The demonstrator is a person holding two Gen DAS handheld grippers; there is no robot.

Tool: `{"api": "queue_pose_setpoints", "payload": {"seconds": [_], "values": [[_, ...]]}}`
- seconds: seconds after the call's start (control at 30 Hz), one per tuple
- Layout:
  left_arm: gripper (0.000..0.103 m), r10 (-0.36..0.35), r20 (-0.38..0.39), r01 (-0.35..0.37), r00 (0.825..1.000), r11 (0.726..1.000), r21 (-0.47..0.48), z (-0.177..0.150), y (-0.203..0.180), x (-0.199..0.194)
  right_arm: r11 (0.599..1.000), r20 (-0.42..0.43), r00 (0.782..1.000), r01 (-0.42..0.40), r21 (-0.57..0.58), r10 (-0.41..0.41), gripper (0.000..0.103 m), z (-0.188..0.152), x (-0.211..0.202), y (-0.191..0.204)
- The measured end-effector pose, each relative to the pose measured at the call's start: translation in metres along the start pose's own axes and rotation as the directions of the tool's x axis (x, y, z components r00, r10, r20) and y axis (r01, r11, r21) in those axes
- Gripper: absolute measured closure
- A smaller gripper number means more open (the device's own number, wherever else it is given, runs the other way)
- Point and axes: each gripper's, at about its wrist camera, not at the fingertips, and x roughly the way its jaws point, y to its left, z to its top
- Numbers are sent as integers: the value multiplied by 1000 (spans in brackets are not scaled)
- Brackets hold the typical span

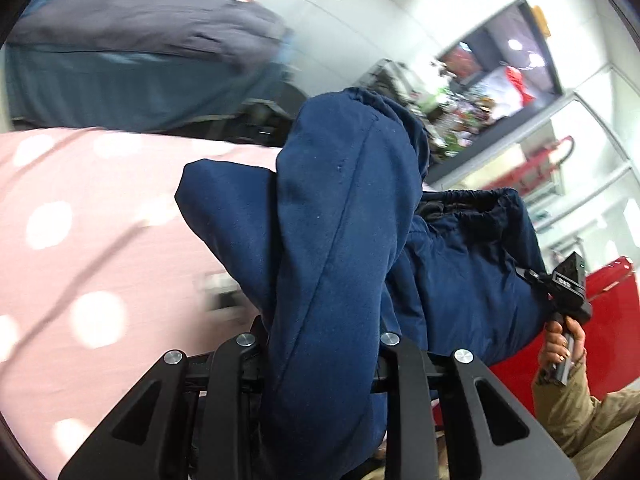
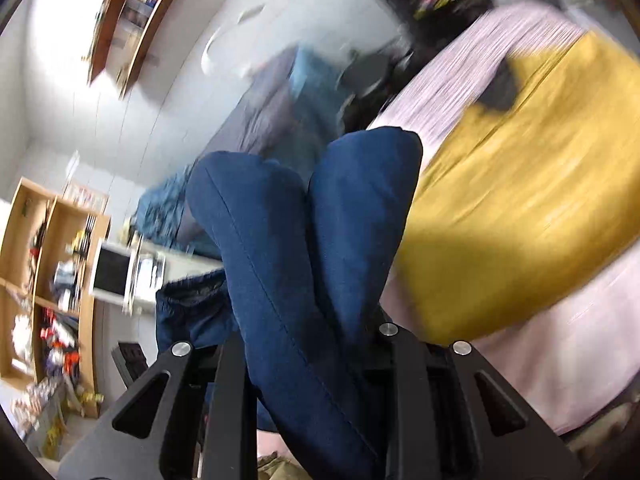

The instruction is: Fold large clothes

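Observation:
A navy blue pair of trousers (image 1: 340, 220) with an elastic waistband (image 1: 472, 200) hangs lifted above the bed, stretched between both grippers. My left gripper (image 1: 320, 356) is shut on a fold of it; the cloth drapes over the jaws and hides the fingertips. At the right of the left wrist view a hand (image 1: 560, 348) holds the right gripper's body (image 1: 568, 292) at the cloth's other end. In the right wrist view my right gripper (image 2: 316, 344) is shut on two bunched folds of the trousers (image 2: 280, 240), and its tips are covered too.
Below lies a bed with a pink dotted sheet (image 1: 80, 240) and a mustard-yellow blanket (image 2: 520, 200). A second bed with a dark cover (image 1: 140, 20) stands beyond. Wooden shelves (image 2: 48, 260), a red surface (image 1: 592, 340) and a khaki sleeve (image 1: 592, 420) are nearby.

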Motion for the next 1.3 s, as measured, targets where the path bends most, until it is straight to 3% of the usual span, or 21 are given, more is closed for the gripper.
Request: {"api": "queue_pose_setpoints", "payload": {"seconds": [0.13,0.27,0.37,0.47,0.6,0.87,0.93,1.1,1.2,1.3], "values": [[79,-89,-69,93,994,994,65,15,-84,100,995,84,992,98,-27,-96,81,84,-60,-52],[79,-121,-156,129,980,991,38,22,-129,199,982,119,975,189,24,-190,81,149,-83,-121],[78,-60,-231,71,971,997,41,25,-147,268,964,84,966,235,126,-246,81,177,-74,-178],[74,115,-246,-83,963,987,137,22,-149,305,932,44,945,311,188,-324,79,193,-52,-234],[64,98,-294,-99,951,995,11,23,-108,320,917,38,951,284,280,-306,73,198,-34,-284],[37,164,-288,-183,943,982,-42,6,-86,335,911,22,950,294,289,-313,37,199,-16,-326],[32,206,-275,-219,939,976,-18,5,-93,335,909,27,947,298,292,-319,26,197,-12,-335],[24,383,-206,-358,901,922,146,8,-123,327,913,60,942,301,274,-329,23,194,-14,-337],[24,447,-163,-413,879,887,205,10,-137,319,909,71,932,327,260,-356,22,195,-17,-330],[21,462,-130,-425,877,874,238,11,-149,311,903,113,911,365,228,-396,22,195,-24,-316]]}}
